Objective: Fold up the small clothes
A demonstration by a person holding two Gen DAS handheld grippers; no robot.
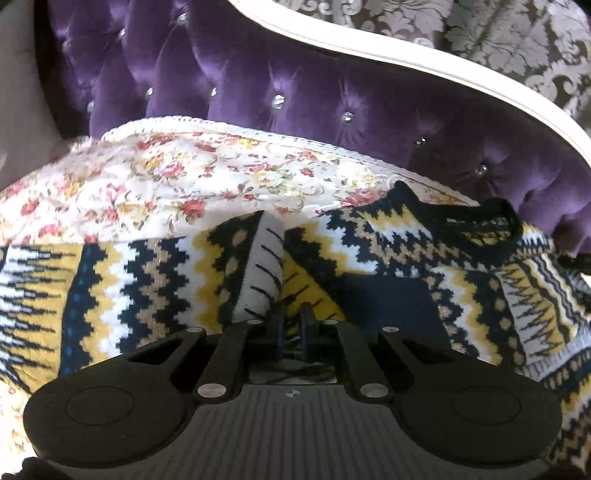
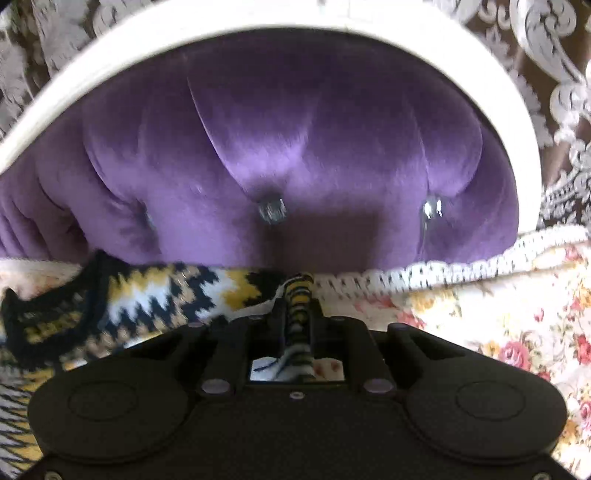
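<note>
In my left wrist view, a floral quilted cover (image 1: 177, 184) with a white crocheted edge (image 1: 229, 125) fills the middle left. Behind it, across the upper frame, runs a tufted purple velvet backrest (image 1: 295, 92) studded with crystal buttons (image 1: 277, 100), bordered by a cream frame (image 1: 406, 55). Damask-patterned wallpaper (image 1: 498, 33) occupies the upper right.

no readable text, labels, brands, numbers or signs show in either wrist view; only patterns appear, with no letters or figures among them.
</note>
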